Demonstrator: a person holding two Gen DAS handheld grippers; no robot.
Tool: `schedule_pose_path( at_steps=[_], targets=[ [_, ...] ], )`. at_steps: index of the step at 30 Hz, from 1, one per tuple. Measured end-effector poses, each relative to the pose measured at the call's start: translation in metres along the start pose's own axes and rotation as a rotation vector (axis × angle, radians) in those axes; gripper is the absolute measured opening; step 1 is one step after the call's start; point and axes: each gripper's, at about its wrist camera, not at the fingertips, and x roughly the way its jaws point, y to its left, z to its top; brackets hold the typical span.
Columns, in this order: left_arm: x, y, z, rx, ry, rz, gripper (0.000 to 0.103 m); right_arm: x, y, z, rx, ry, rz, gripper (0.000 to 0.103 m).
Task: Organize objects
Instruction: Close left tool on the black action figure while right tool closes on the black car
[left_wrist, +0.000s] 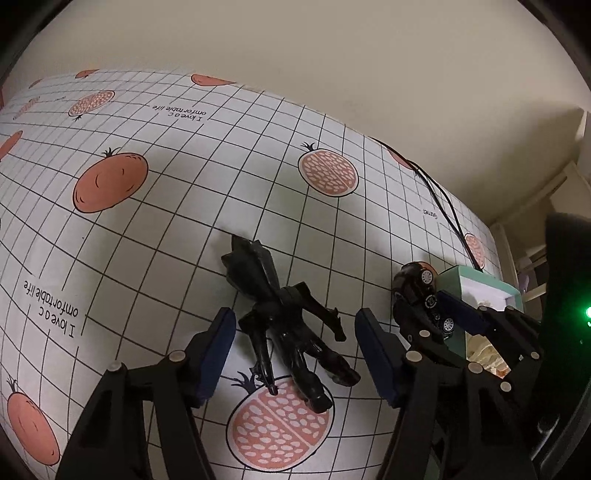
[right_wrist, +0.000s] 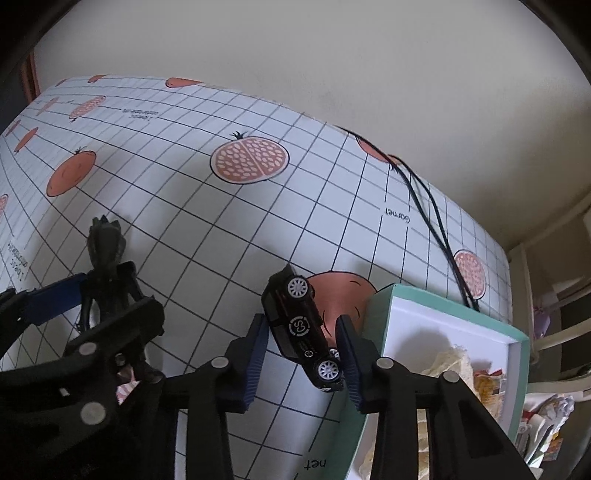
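**Dragon between spread pads, car clamped beside the box**

At the far left, the worktop (left_wrist: 155, 229) carries a white cloth with a black grid, printed orange fruits, cut pomegranates and the line "I love a comfortable life".

The left tool (left_wrist: 295, 354) stands just above this cloth with its blue-padded fingers (left_wrist: 218, 354) set wide apart. Between them lies a black toy dragon (left_wrist: 284, 325), flat on the cloth, its tail end pointing away from the camera and its dark limbs spread to both sides; its near end rests over a printed pomegranate half. Neither pad touches the dragon. In the right wrist view the same figure (right_wrist: 105, 251) shows at the left edge, partly hidden behind the left tool's black linkage.

Further right, the right tool (right_wrist: 301, 354) has its fingers closed on a small black toy car (right_wrist: 303, 332). The car hangs tilted, nose down, with its silver-hubbed wheels and a round emblem on its side turned toward the camera. From the left wrist view the car (left_wrist: 421, 295) appears raised off the cloth, just left of the box.

Just beside the car on the right stands an open box with a mint-green rim (right_wrist: 384, 306) and white inside, holding pale crumpled items and some red-and-yellow packaging. Two black cables (right_wrist: 432, 221) run across the cloth behind the box toward the wall.
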Motion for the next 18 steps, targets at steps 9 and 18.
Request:
schedule_pose_path(
  at_steps=[9,18],
  targets=[
    [-0.001,0.001,0.0,-0.001,-0.024,0.028,0.052,0.0,0.001,-0.001,0.033,0.005,0.033,0.031],
    [-0.003,0.01,0.002,-0.028,-0.022,0.011,0.035,-0.004,-0.006,-0.008,0.113,0.035,0.09,0.031]
  ],
)
